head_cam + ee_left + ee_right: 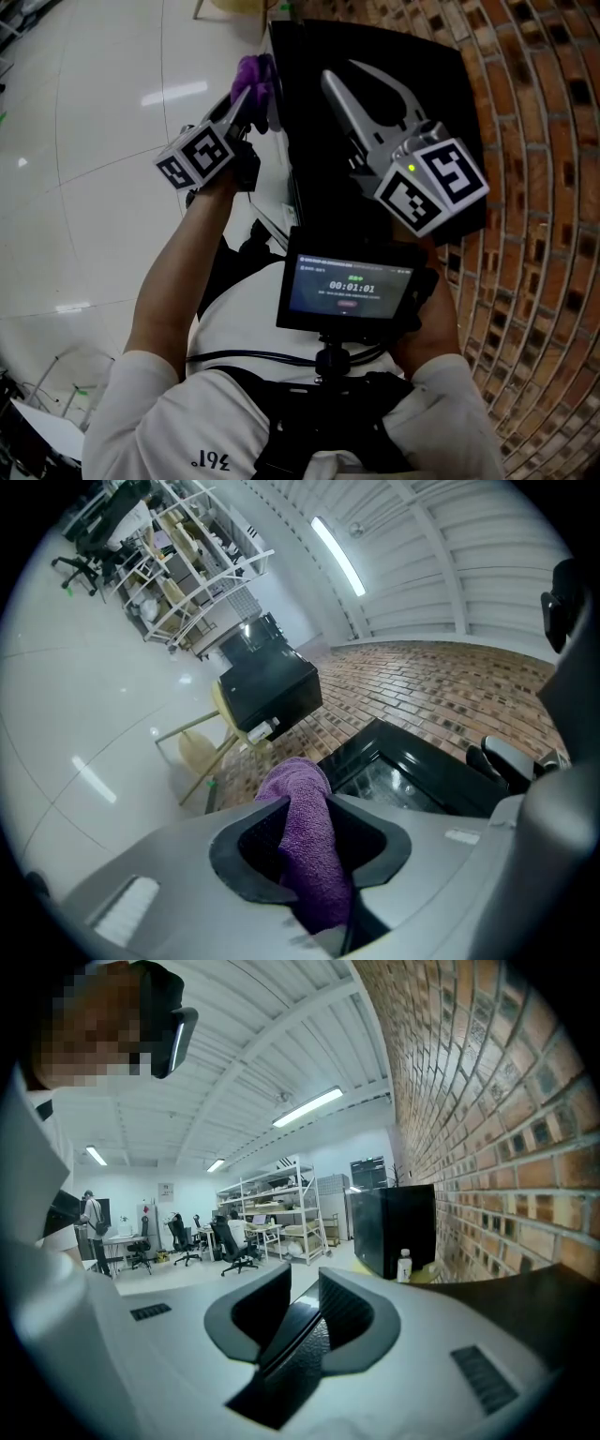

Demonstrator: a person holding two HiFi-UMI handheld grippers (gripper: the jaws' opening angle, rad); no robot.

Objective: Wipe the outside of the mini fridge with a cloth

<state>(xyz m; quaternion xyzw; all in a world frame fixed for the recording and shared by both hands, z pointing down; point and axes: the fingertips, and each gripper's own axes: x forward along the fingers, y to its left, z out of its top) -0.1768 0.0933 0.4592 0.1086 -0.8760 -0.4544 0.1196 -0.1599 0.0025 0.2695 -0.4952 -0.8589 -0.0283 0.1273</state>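
The black mini fridge (412, 66) stands against the brick wall, its glossy top seen from above. My left gripper (248, 94) is at the fridge's upper left edge and is shut on a purple cloth (255, 75). In the left gripper view the cloth (298, 785) hangs bunched between the pads of the left gripper (309, 841), with the fridge's top (441, 771) just ahead on the right. My right gripper (339, 70) lies low over the fridge's top, jaws a little apart. In the right gripper view the right gripper (305, 1312) has the top's black edge showing between its pads, and nothing is held.
A brick wall (534, 141) runs along the right. Pale glossy floor (94, 141) lies to the left. A second black fridge (272, 691) sits on a yellow stool further along the wall, with a small bottle (404, 1265) beside it. Shelves (272, 1213) and office chairs stand far off.
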